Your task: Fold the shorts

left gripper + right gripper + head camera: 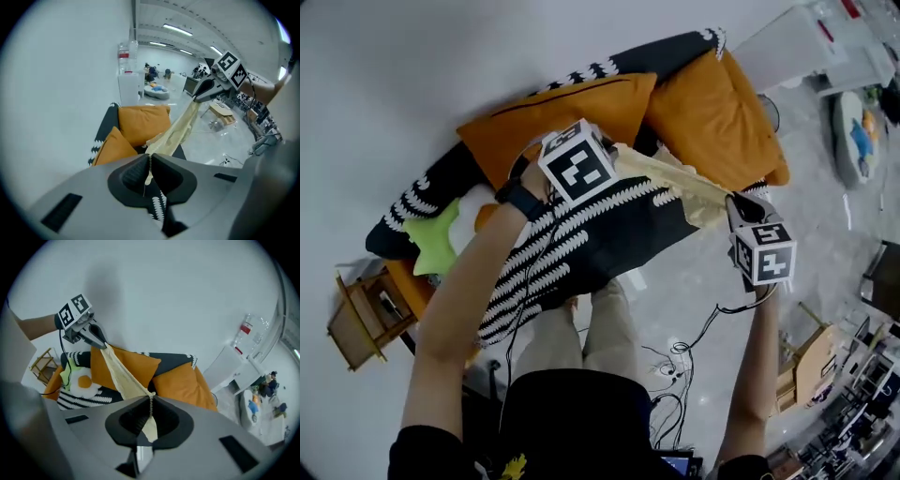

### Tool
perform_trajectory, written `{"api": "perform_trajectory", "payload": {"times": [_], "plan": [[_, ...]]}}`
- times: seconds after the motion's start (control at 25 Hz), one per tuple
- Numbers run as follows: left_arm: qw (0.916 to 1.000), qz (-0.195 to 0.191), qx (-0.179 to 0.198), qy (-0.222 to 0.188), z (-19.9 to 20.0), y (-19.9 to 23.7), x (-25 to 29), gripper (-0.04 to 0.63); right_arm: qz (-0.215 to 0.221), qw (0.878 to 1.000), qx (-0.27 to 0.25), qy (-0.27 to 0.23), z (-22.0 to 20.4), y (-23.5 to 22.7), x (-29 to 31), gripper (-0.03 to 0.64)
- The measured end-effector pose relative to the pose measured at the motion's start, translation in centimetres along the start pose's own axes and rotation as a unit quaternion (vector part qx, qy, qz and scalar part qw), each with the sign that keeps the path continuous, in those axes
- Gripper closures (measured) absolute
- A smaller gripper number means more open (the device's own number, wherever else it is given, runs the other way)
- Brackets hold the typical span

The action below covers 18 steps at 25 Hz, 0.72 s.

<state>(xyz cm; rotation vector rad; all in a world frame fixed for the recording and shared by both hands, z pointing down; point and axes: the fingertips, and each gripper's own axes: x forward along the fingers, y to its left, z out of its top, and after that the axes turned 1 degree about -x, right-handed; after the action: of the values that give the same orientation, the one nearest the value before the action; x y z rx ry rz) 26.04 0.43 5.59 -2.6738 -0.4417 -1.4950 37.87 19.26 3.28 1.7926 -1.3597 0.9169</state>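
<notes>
The shorts (675,184), pale yellow, hang pulled into a narrow band between my two grippers, in the air above the sofa (647,225) at the centre of the head view. Their long axis runs from the upper middle of that frame down to the right.

My left gripper (614,150) is clamped on one end, a thin fold of cloth pinched flat between its closed jaws. My right gripper (736,204) grips the other end the same way. Each end sits right at a claw, so neither hand is nearer, and the cloth spans the whole gap between them.

The fabric looks light and limp, bunched into lengthwise creases, with a loose flap drooping below the line near the right end.

Beneath it lies the black sofa cover with its white zigzag stripes. Orange cushions (572,117) sit toward the top of the frame and a green star cushion (433,239) at left.

I judge the coming move is to lay the band flat on the seat before any fold.
</notes>
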Motion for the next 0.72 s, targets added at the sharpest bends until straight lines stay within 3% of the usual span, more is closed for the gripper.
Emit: {"api": "perform_trajectory", "payload": {"times": [0.12,0.24,0.36,0.48,0.6,0.72], "plan": [[0.9985,0.038,0.041,-0.003,1.1,-0.1,0.2,0.566,-0.023,1.0,-0.007,0.005,-0.9,0.6,-0.6,0.581],[0.9965,0.051,0.067,0.001,-3.1,-0.8,4.6,0.566,-0.026,0.999,-0.009,0.016,-5.4,3.6,3.8,0.581],[0.9953,0.056,0.078,0.014,-12.2,-2.9,11.7,0.566,-0.024,0.999,-0.019,0.031,-13.0,9.6,10.5,0.581],[0.9953,0.056,0.061,0.05,-24.0,-4.4,16.5,0.566,-0.001,0.998,-0.036,0.044,-19.3,18.9,16.6,0.58],[0.9937,0.055,0.025,0.095,-34.8,-3.6,18.1,0.565,0.057,0.996,-0.035,0.063,-22.2,29.2,21.4,0.58],[0.9907,0.065,-0.022,0.118,-42.8,-1.5,18.1,0.565,0.102,0.991,-0.041,0.07,-22.6,37.6,25.0,0.58]]}}
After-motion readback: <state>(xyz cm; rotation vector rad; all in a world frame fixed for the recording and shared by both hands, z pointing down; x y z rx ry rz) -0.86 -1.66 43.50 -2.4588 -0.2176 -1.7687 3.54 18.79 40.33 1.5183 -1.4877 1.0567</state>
